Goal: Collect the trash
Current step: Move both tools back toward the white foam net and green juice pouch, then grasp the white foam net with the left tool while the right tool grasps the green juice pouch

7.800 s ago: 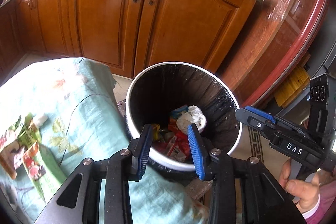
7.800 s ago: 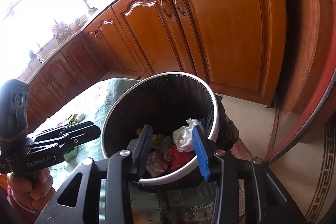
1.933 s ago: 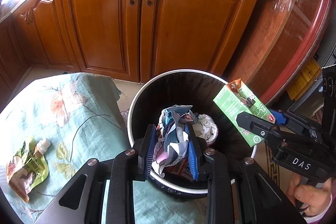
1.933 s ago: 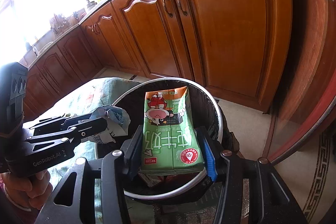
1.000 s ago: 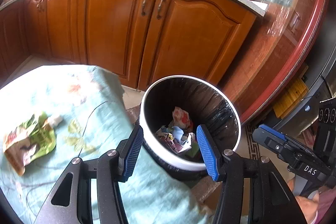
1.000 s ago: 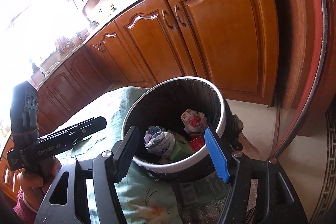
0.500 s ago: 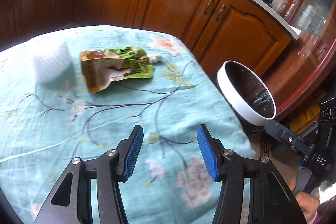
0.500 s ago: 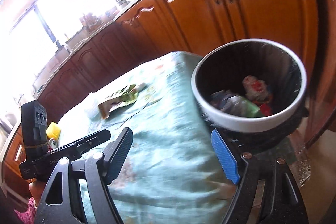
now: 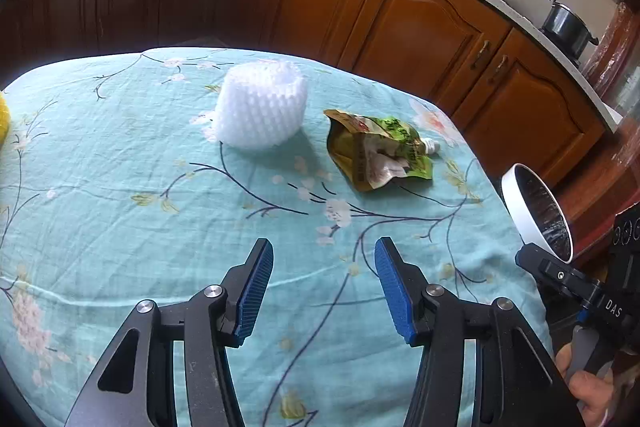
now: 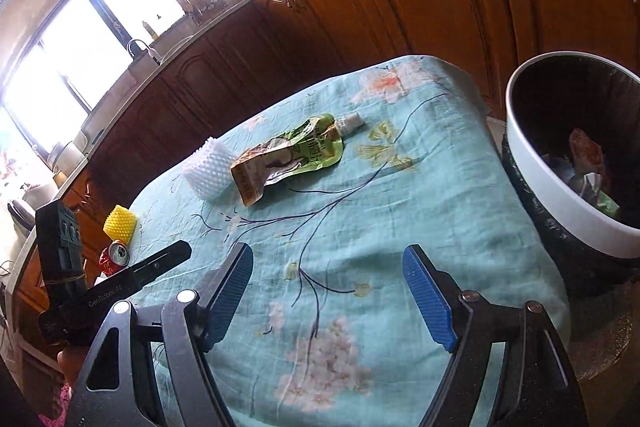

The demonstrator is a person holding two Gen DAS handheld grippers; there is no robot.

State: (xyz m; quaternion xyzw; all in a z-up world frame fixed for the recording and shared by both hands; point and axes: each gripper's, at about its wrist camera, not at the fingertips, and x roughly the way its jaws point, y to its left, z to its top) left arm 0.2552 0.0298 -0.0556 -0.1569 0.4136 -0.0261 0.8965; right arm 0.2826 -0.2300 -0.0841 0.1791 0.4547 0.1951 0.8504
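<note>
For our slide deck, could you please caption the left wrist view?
Open left gripper over a floral tablecloth, facing a white foam net and a green pouch.

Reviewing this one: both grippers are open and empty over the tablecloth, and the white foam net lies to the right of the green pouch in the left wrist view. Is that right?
Not quite. In the left wrist view the white foam net lies to the left of the green pouch, not the right. The rest holds: the left gripper and right gripper are open and empty over the tablecloth.

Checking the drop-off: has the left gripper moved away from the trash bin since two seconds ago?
Yes. The left gripper has swung from above the trash bin to over the tablecloth.
</note>
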